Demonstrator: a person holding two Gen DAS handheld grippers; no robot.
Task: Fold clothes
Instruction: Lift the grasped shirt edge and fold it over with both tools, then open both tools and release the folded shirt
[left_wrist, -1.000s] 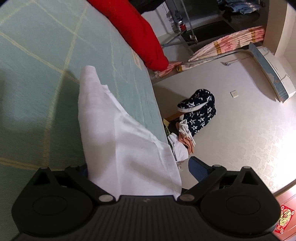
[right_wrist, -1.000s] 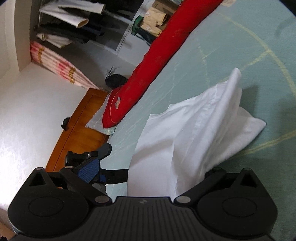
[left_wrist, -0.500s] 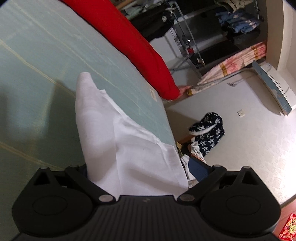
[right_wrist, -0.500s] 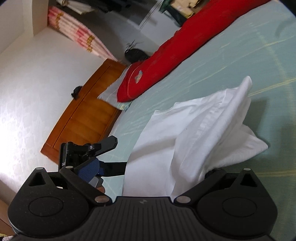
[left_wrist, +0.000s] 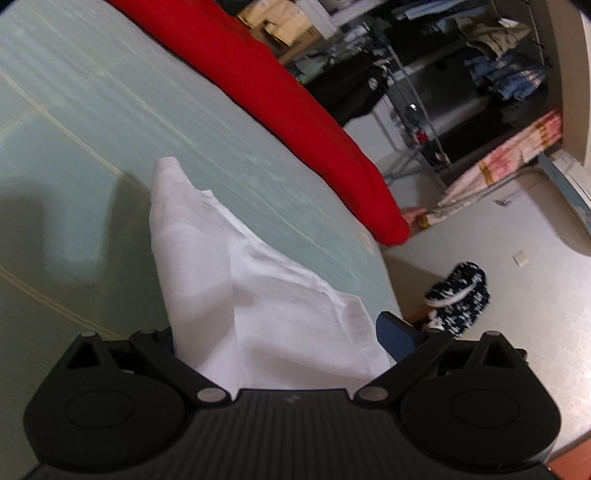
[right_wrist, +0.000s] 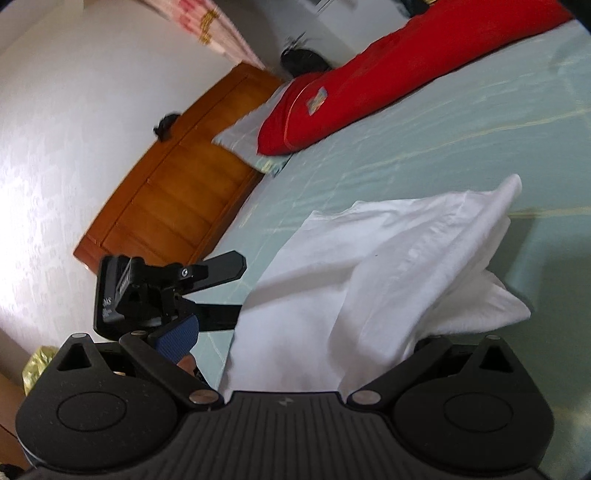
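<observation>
Cloth fills the nearest part of both wrist views: a white garment runs straight into the mouth of your left gripper, and in the other view the same white garment runs into the mouth of your right gripper. Both sets of fingers are pinching the fabric, each on a near edge of it, though the tips themselves are buried under the cloth. From the right wrist you can see the left gripper just beside the garment's left edge, its black frame and a blue pad showing, with a bit of your hand below it. The garment is held up off the bed at your end and slopes away to a bunched, peaked far end that rests near the middle of the pale green sheet, throwing a dark shadow beside it. Farther on, a long red pillow lies along the far edge of the bed. At the head of the bed stands a wooden headboard. Beyond the bed's edge, a dark patterned slipper sits on the floor, and a clothes rack stands against the far wall.
</observation>
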